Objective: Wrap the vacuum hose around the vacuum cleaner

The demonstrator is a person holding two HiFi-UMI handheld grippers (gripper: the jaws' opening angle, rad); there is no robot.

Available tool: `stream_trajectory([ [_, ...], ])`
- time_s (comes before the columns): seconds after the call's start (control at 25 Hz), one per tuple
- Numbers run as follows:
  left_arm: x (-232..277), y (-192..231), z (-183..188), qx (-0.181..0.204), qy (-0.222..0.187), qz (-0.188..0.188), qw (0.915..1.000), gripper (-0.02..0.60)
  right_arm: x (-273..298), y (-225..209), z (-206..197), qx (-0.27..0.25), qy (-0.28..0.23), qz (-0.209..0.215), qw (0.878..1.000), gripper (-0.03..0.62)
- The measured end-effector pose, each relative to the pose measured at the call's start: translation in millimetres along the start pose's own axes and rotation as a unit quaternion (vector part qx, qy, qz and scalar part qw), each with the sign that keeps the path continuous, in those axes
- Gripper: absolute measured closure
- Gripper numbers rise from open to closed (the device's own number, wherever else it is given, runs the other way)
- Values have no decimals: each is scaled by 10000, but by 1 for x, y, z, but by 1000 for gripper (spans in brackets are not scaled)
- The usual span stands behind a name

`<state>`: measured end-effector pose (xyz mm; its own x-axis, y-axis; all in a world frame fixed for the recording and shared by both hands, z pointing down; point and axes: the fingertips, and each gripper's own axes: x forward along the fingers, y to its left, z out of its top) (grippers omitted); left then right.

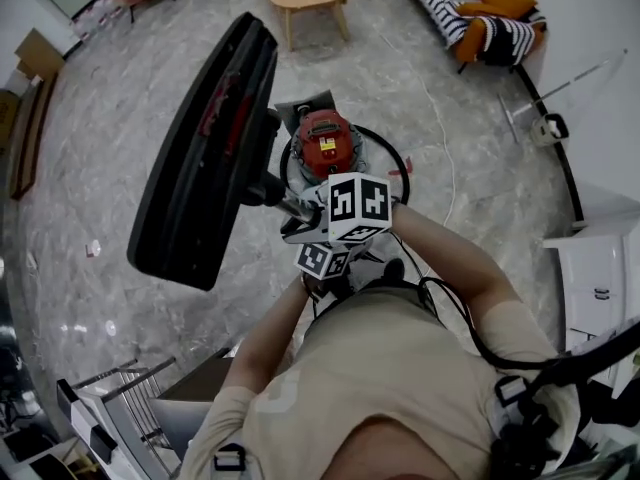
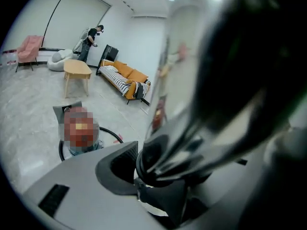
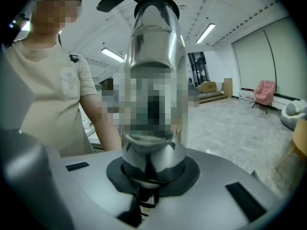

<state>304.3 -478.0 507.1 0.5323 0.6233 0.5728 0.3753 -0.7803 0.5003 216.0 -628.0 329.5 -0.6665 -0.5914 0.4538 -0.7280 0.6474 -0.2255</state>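
Two grippers hold one long vacuum part up in the air, close to the vacuum cleaner [image 1: 325,143]. The vacuum cleaner has a red top and stands on the grey floor [image 1: 90,148], just in front of the person. The black hose [image 1: 398,163] lies on the floor in a ring around it, close to its base. I cannot see where the hose joins the part in the air.

The right gripper [image 3: 144,191] has its jaws pressed tight on the shiny metal tube [image 3: 153,42]. The left gripper [image 2: 162,172] has its jaws around the black end of that same tube, and they look like they press on it. The two grippers are just beside each other. At the far end of the tube sits the big black floor brush [image 1: 205,158]. In the head view it is tilted up and off to the left.

I think the wrapping is partly done, because the hose already makes a loop around the vacuum cleaner. The stiff part has no resting place yet.

The next move, I think, needs both hands to go together. They should bring the tube round or down to the vacuum cleaner so the rest of the hose follows the ring. The brush end is big and far out, so the move should be slow and the grip firm. It should not tug the ring out of shape.
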Motion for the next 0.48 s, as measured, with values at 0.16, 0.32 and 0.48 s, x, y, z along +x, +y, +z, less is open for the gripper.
stream_trajectory([
  [0.16,-32,-2,18,-84,102,-55,9999,336,0,-1,37,-72,-41,89,9999,562],
  [0.32,-30,-18,33,-169,177,-137,9996,303,-19,7,39,-88,-95,366,9992,562],
  [0.48,20,-49,24,51,457,-182,9988,48,-55,44,-23,-315,-135,550,9979,562],
])
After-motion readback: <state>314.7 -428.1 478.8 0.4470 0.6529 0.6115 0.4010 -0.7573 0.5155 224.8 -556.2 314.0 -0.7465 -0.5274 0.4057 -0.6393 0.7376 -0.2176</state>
